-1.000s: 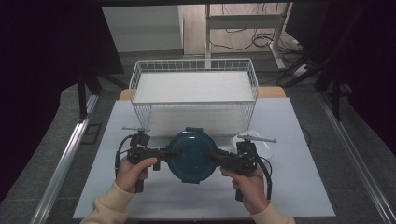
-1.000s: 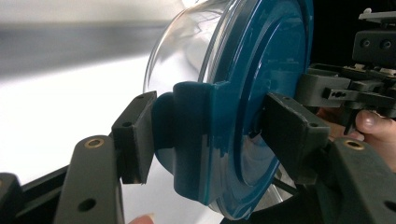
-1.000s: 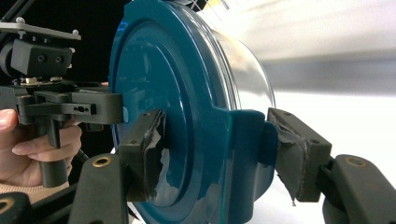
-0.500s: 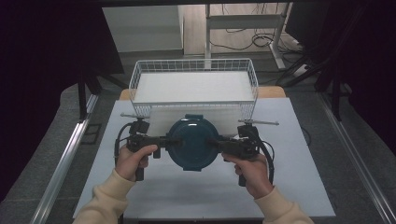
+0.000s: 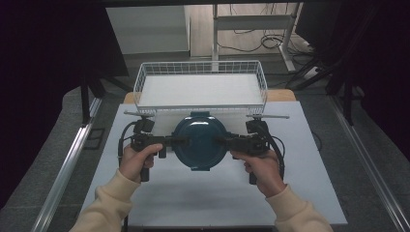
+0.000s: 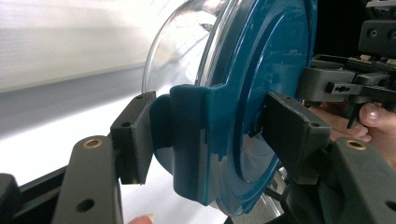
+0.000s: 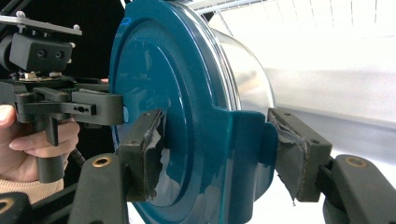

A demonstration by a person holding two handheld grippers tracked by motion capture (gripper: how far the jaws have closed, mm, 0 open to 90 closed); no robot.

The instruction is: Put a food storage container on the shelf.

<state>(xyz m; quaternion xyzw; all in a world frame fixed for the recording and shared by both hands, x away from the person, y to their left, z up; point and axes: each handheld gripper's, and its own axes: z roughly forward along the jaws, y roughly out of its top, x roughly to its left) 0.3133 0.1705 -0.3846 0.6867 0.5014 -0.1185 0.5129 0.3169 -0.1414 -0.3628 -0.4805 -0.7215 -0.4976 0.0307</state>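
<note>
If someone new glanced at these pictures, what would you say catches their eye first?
Most likely the teal lid on its clear bowl, held at mid-table between the left gripper and right gripper, each clamped on a side latch. Next, the white wire basket just beyond it, at the table's far edge. The gripper views show the pads pressed against the lid's clips.

Teal lid (image 5: 199,140) on clear bowl (image 6: 187,37); white wire basket (image 5: 200,89).

Lidded container (image 5: 199,141) before wire basket (image 5: 145,77), above table (image 5: 193,198).
</note>
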